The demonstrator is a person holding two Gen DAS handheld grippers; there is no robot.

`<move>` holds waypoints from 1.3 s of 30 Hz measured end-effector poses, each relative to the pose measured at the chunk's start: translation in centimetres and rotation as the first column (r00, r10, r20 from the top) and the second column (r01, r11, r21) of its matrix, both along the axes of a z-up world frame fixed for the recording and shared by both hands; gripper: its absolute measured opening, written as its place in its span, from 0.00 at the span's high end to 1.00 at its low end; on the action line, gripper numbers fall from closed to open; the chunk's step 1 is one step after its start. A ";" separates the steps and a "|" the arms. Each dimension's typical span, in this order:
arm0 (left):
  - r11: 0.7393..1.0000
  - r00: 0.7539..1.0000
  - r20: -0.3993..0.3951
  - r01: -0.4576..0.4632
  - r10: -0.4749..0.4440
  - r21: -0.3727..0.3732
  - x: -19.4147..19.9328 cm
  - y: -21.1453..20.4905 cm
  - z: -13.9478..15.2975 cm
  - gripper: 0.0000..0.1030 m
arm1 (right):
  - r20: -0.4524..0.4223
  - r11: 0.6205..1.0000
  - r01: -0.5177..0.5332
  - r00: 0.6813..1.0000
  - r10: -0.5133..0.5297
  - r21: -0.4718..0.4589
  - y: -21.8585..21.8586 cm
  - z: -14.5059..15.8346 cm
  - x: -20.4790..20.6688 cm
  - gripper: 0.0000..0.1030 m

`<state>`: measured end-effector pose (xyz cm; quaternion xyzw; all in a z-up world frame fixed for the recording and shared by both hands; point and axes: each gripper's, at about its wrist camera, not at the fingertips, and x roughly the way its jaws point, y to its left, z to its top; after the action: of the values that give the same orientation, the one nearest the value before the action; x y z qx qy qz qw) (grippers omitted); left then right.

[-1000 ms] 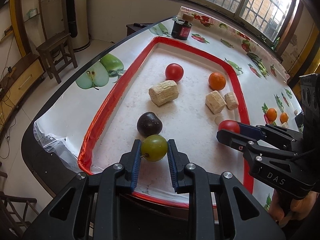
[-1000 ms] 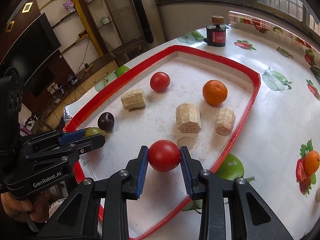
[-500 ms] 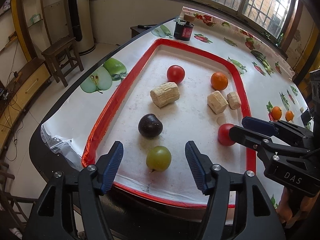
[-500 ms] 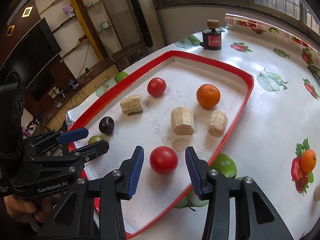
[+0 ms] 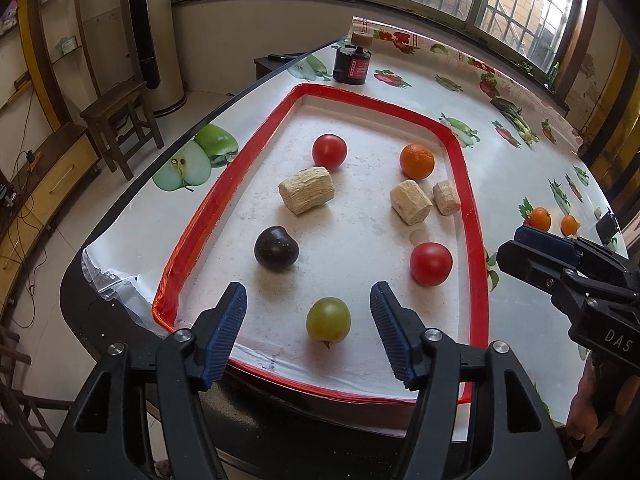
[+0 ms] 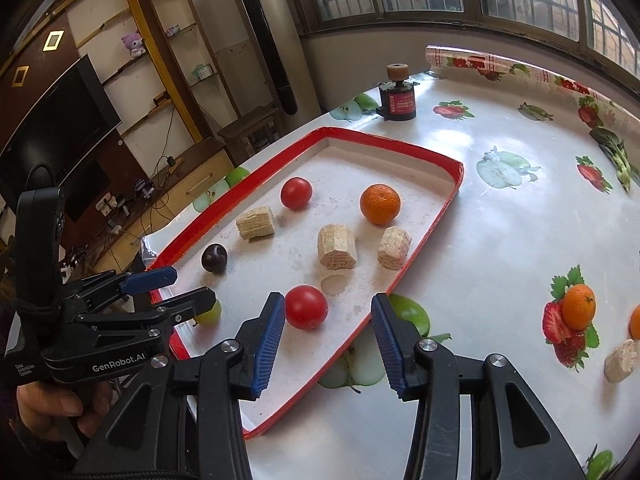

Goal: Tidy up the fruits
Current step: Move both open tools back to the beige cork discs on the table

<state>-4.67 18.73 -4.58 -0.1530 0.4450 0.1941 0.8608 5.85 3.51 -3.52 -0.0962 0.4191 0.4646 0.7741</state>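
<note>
A red-rimmed tray (image 5: 468,208) holds a green plum (image 5: 329,319), a dark plum (image 5: 276,248), two tomatoes (image 5: 431,263) (image 5: 329,151), an orange (image 5: 417,161) and three beige chunks (image 5: 307,189). My left gripper (image 5: 308,300) stands open. The green plum lies on the tray between its fingers, touched by neither. My right gripper (image 6: 328,304) is open and its jaws are opening. The near tomato (image 6: 306,307) rests on the tray just ahead of them, close to the left finger, and is not pressed. In the right wrist view the left gripper (image 6: 180,284) half hides the green plum (image 6: 210,314).
A dark jar with a cork lid (image 5: 352,64) stands beyond the tray's far end. One more beige chunk (image 6: 620,360) lies on the fruit-print tablecloth to the right. The table's edge runs close to the tray's left rim, with a wooden stool (image 5: 120,120) on the floor beyond.
Both grippers have let go. The left opened wide off the green plum and the right opened off the near tomato. The right has drawn back and up; both fruits stay on the tray.
</note>
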 end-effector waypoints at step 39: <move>0.934 0.934 0.010 0.357 -0.357 -0.018 8.7 -15.2 1.6 0.38 | -0.038 0.909 0.416 0.909 -0.416 0.002 -22.1 -1.2 6.5 0.49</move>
<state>3.98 3.58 -3.03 -0.0786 0.4644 0.0298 0.8816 12.37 -18.55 -4.76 0.0077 0.4418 0.2928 0.8479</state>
